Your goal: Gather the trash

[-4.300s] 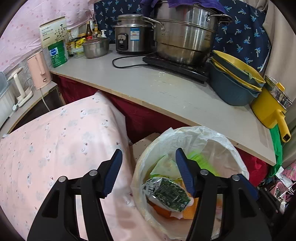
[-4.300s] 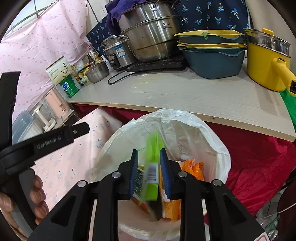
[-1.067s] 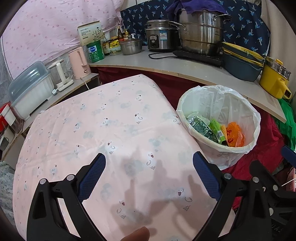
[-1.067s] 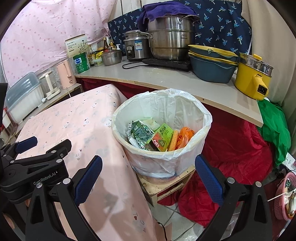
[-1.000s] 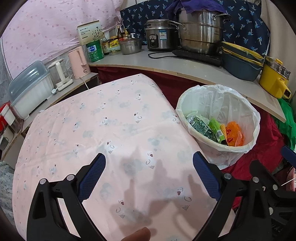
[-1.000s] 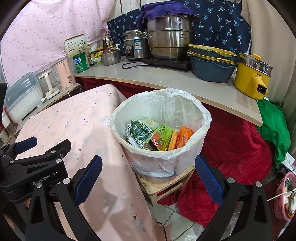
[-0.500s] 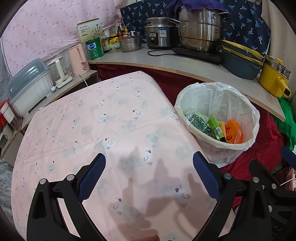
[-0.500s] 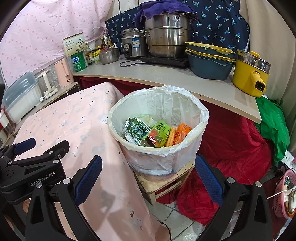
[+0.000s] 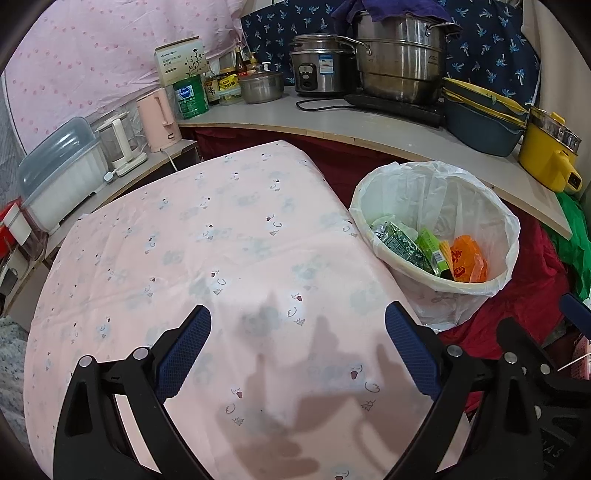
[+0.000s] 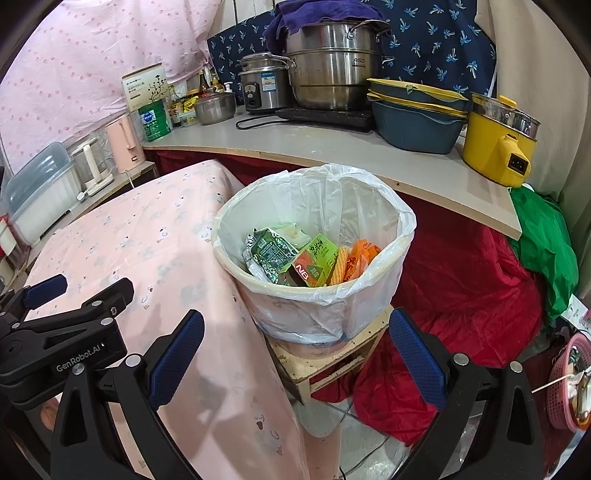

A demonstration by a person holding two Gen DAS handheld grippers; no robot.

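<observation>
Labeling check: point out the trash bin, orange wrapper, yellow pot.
trash bin (image 10: 402, 218), right wrist view, rim at right.
orange wrapper (image 9: 466, 258), left wrist view, its middle.
yellow pot (image 10: 487, 147), right wrist view, side wall.

At twelve o'clock from my left-hand view, a grey worktop (image 9: 369, 127) carries a large steel stockpot (image 9: 400, 64) on a black hob (image 9: 399, 107), with a purple cloth (image 9: 391, 9) over its lid. Just beside the pot, toward eleven o'clock, stands a steel rice cooker (image 9: 319, 66), then a small lidded steel pot (image 9: 261, 86). A green tin (image 9: 191, 98) and a white carton (image 9: 181, 61) sit at the worktop's far left end. At two o'clock: stacked blue-and-yellow basins (image 9: 480, 122), then a yellow electric pot (image 9: 548, 155). A pink kettle (image 9: 159, 120) stands on a lower shelf at ten o'clock. Directly before me lies a pink printed cloth (image 9: 207, 254). Red fabric (image 10: 461, 288) hangs below the worktop.
</observation>
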